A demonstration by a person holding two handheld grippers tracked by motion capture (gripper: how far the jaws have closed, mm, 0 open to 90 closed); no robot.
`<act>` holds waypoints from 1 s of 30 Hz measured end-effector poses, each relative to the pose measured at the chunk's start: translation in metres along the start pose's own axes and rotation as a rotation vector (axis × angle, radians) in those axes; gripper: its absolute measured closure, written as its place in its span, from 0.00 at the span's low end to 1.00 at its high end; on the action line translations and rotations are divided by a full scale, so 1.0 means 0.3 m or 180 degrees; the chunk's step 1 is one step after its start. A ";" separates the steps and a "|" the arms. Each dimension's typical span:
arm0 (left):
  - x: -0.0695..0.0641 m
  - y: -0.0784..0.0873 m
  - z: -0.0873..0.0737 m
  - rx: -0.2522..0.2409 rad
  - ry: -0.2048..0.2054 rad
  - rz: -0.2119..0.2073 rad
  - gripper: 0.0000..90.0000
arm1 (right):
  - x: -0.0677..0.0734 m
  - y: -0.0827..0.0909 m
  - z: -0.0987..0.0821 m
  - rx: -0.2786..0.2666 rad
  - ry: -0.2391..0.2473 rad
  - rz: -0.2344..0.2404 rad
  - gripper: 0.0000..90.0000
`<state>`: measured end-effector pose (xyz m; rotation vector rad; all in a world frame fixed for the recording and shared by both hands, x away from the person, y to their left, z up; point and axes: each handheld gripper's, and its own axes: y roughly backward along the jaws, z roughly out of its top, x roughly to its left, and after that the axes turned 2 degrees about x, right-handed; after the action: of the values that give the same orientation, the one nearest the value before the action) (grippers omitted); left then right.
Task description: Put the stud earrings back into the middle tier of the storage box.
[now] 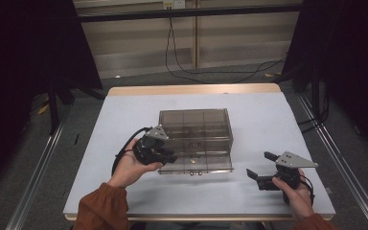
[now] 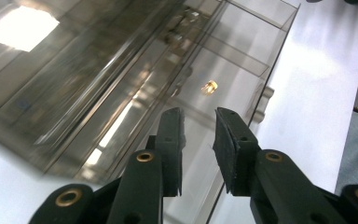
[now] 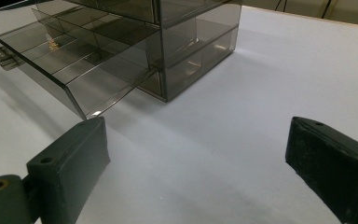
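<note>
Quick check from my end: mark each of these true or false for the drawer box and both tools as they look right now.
1. The bottom drawer of the smoked clear box is pulled out. True.
2. A small gold piece lies in the open drawer. True.
3. The left tool grips that gold piece. False: nothing is between its jaws; the piece lies beyond them.
4. The right tool is clamped on the drawer handle. False: it is wide open over bare table.
5. The box has divided compartments. True.
</note>
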<state>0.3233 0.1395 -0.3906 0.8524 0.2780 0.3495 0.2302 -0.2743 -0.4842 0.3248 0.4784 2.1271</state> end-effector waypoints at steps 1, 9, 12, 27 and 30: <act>0.008 0.010 -0.014 -0.0015 0.0019 0.0011 0.81 | 0.001 0.000 0.000 0.0009 -0.0012 0.0004 0.06; 0.049 0.063 -0.145 -0.0073 0.0256 0.0197 0.79 | 0.001 -0.001 0.000 0.0015 -0.0011 -0.0007 0.06; 0.079 0.081 -0.195 0.0140 0.0337 0.0318 0.79 | 0.001 -0.001 0.000 0.0016 -0.0008 -0.0005 0.06; 0.105 0.057 -0.290 0.0716 0.0306 0.0378 0.79 | 0.001 -0.002 0.001 0.0022 -0.0013 0.0001 0.06; 0.109 0.057 -0.299 0.0761 0.0305 0.0353 0.82 | 0.001 -0.002 0.001 0.0021 -0.0012 0.0004 0.06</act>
<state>0.3161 0.2243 -0.4369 1.0907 0.3674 0.4677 0.2307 -0.2736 -0.4844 0.3328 0.4832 2.1264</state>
